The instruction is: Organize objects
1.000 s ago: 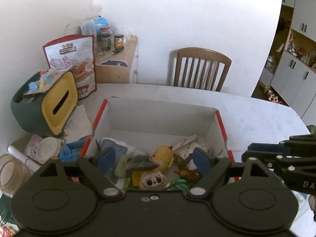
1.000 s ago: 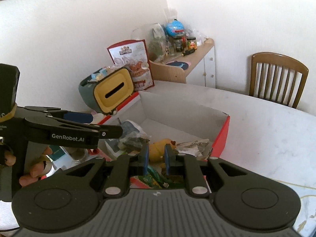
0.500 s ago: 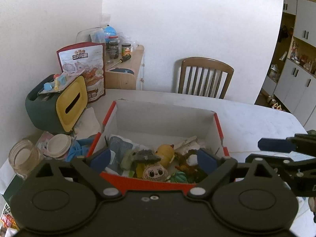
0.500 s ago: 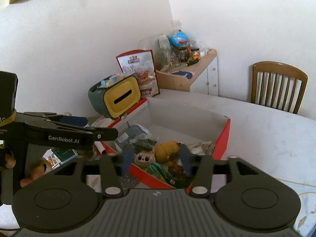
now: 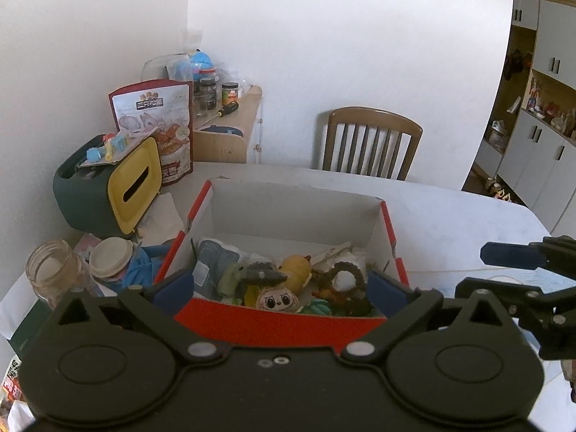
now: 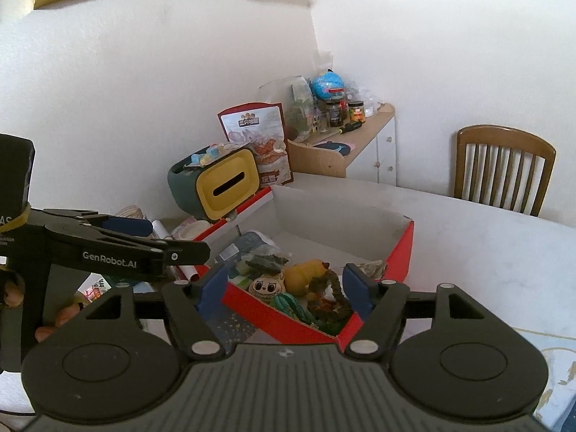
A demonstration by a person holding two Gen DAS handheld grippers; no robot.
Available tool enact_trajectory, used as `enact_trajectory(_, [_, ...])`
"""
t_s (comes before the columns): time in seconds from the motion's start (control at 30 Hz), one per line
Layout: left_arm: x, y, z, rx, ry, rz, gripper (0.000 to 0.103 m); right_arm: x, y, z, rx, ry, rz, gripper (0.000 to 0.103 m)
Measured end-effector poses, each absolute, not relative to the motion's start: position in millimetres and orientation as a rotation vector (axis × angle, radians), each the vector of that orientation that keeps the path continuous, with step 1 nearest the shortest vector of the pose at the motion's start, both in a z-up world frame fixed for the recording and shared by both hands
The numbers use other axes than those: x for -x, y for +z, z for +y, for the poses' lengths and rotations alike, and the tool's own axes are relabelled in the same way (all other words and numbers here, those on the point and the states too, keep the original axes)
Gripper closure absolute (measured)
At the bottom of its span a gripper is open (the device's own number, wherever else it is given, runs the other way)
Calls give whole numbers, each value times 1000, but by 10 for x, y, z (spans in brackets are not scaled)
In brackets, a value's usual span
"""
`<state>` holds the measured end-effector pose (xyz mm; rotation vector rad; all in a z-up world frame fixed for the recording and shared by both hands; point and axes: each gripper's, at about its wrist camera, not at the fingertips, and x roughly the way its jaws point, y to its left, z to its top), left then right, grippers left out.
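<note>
A red cardboard box [image 5: 280,320] [image 6: 401,243] with a white inside sits on the white table. In it lie several small toys: a round doll head [image 5: 277,300] [image 6: 266,285], a yellow duck-like figure [image 5: 296,269] [image 6: 306,270], a green knitted piece [image 6: 288,304], a brown ring toy [image 5: 342,277] and a blue-grey pouch [image 5: 212,259]. My left gripper [image 5: 280,284] hovers open above the box's near wall, nothing between its fingers. My right gripper [image 6: 284,288] is open too, just in front of the box's near corner, and is also visible as the right gripper [image 5: 518,270] in the left wrist view.
A green and yellow tissue box [image 5: 108,187] and a snack bag [image 5: 154,129] stand left of the box. A glass jar [image 5: 54,273] and a white lid [image 5: 109,257] sit at the near left. A wooden chair [image 5: 370,147] stands behind the table, beside a side cabinet [image 5: 230,133] with jars.
Both grippers have pulled back and up from the box. The right gripper, nearly shut a second ago, has opened wide. Nothing is carried out.
</note>
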<state>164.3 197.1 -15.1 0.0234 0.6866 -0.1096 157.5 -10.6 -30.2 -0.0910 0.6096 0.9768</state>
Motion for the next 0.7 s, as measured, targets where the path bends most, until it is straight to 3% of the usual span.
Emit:
enact_trajectory(0.07, [-1619,-144,1954,-28,-112,685,0,-1559,-300,-126,85,974,604,22])
enact_trajectory(0.23, [-1574,-131,1901,-36,-130,682,0,-1531,-295,-149,71,957,599,18])
enact_trajectory(0.33, [-1554,-123,1863,-53,-131,677,0,-1512,-307,-181,58,939,584,0])
enact_trajectory(0.7, [-1540,-153,1769,-89,-130,675,0,-1527,-358,-309,14,911,583,0])
